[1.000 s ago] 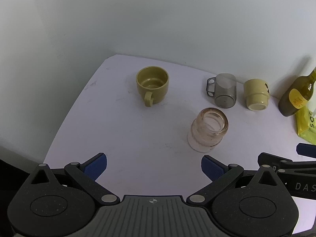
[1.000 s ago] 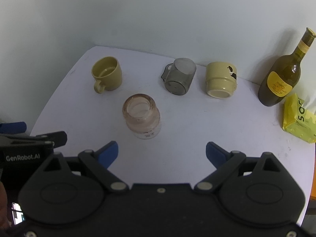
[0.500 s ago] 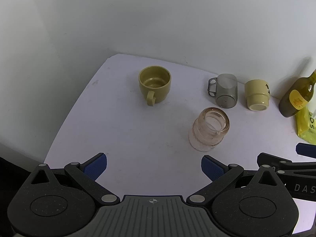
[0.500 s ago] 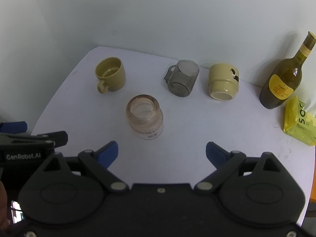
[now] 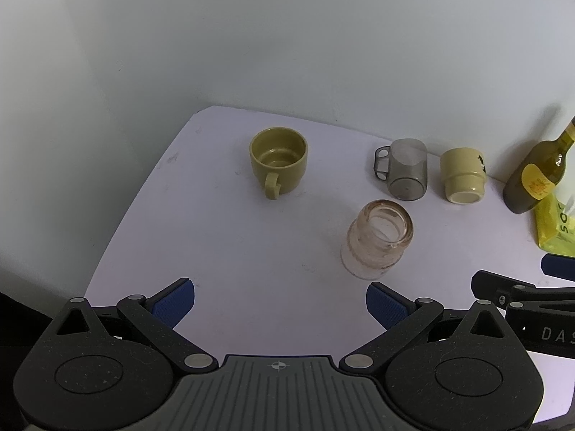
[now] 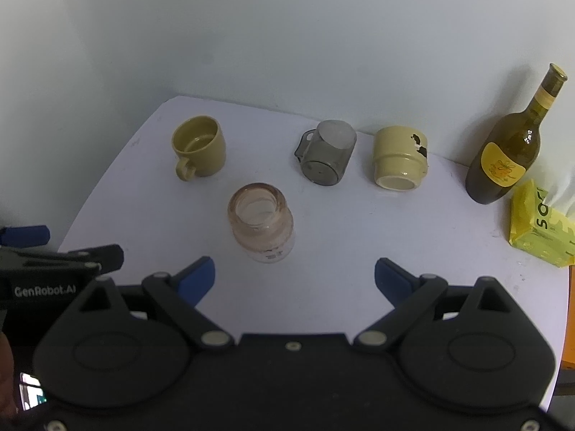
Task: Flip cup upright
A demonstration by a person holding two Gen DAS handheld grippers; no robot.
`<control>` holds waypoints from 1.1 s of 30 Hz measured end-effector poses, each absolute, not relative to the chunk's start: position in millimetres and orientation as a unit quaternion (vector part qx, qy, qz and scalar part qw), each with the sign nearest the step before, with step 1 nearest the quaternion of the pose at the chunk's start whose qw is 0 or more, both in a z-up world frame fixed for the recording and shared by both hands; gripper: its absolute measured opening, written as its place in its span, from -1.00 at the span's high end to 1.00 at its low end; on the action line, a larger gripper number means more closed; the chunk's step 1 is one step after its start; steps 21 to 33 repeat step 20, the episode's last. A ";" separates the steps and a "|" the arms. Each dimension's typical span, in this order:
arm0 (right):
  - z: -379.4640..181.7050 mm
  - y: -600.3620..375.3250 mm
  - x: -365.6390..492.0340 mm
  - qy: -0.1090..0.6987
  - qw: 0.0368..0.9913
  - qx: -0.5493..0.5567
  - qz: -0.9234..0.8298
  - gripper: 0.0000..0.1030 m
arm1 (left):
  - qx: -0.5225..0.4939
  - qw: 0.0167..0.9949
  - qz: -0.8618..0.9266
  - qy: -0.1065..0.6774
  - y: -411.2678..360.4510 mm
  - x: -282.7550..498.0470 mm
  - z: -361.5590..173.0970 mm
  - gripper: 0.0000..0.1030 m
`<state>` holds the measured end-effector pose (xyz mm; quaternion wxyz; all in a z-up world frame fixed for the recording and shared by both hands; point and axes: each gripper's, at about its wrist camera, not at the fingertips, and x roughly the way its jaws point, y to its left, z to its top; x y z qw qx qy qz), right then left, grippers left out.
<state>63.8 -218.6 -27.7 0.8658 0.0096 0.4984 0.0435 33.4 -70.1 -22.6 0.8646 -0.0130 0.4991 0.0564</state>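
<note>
On the white table stand an upright olive mug and an upright clear pinkish glass. A grey transparent cup and a cream cup sit upside down at the back. My left gripper is open and empty, short of the glass. My right gripper is open and empty, just behind the glass. Each gripper shows at the edge of the other view.
A dark wine bottle with a yellow label stands at the back right. A yellow packet lies beside it. A white wall runs behind the table. The table's left edge curves close to the olive mug.
Both grippers have drawn back and risen slightly, so the cups sit a little farther off. Nothing on the table has moved; both grippers stay open.
</note>
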 end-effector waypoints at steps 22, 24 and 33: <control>-28.5 -213.0 57.4 0.503 0.863 0.001 0.048 -0.86 | -0.019 0.866 0.053 0.497 -67.7 26.1 -20.6 -1.00; -28.5 -213.0 57.4 0.503 0.863 0.001 0.048 -0.86 | -0.019 0.866 0.053 0.497 -67.7 26.1 -20.6 -1.00; -28.5 -213.0 57.4 0.503 0.863 0.001 0.048 -0.86 | -0.019 0.866 0.053 0.497 -67.7 26.1 -20.6 -1.00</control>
